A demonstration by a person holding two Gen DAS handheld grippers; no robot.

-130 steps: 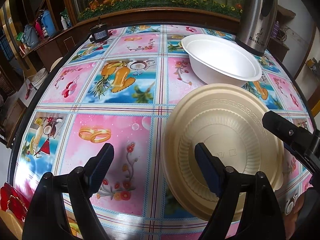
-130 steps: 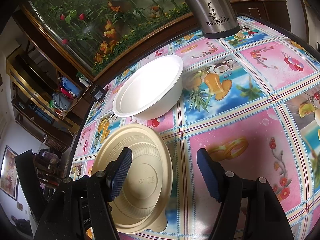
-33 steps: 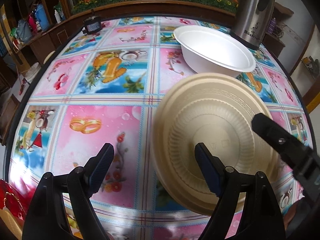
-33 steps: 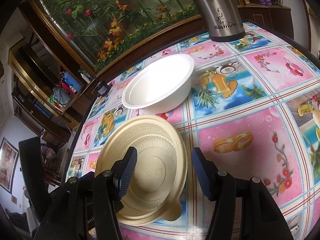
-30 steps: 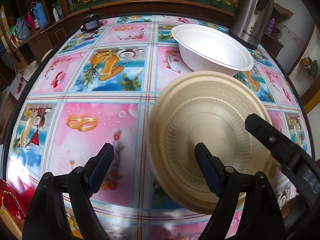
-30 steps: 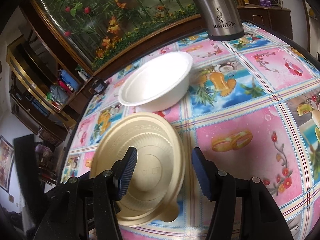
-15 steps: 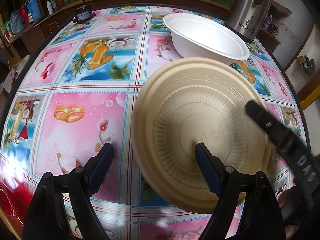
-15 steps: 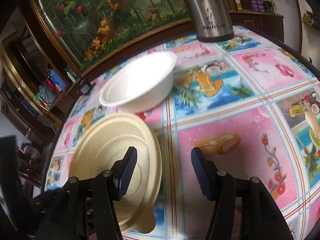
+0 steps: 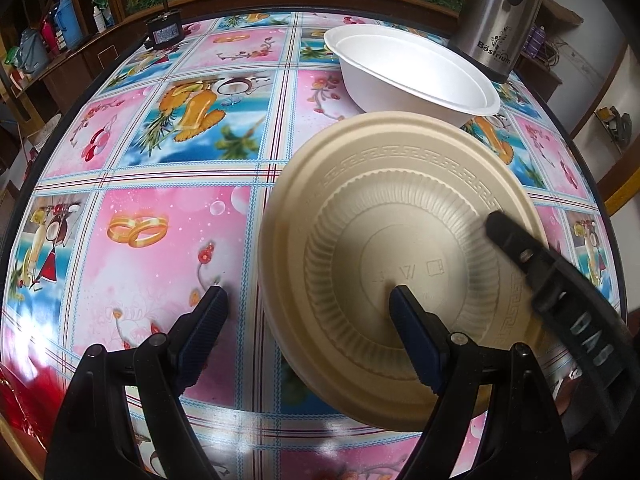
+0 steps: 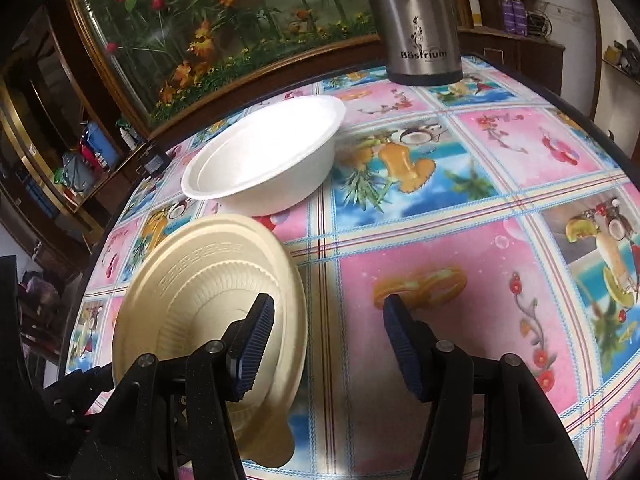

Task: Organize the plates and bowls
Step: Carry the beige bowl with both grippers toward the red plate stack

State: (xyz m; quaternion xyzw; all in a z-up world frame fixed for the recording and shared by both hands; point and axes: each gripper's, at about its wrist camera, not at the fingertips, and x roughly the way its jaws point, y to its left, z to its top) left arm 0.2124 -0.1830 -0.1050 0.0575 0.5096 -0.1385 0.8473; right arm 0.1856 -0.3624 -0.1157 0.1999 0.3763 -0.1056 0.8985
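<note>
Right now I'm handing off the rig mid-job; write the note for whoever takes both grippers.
Left gripper: open, holding nothing, its right finger over the beige plate.
Right gripper: open, holding nothing, its left finger over the same plate.
Plate: upside down on the tablecloth, near edge, its rim straddled by each gripper's fingers.
White bowl: upright just behind the plate, in front of the steel kettle.
Done: nothing stacked yet.
Left: probably grasp the plate, then pair it with the bowl.
</note>
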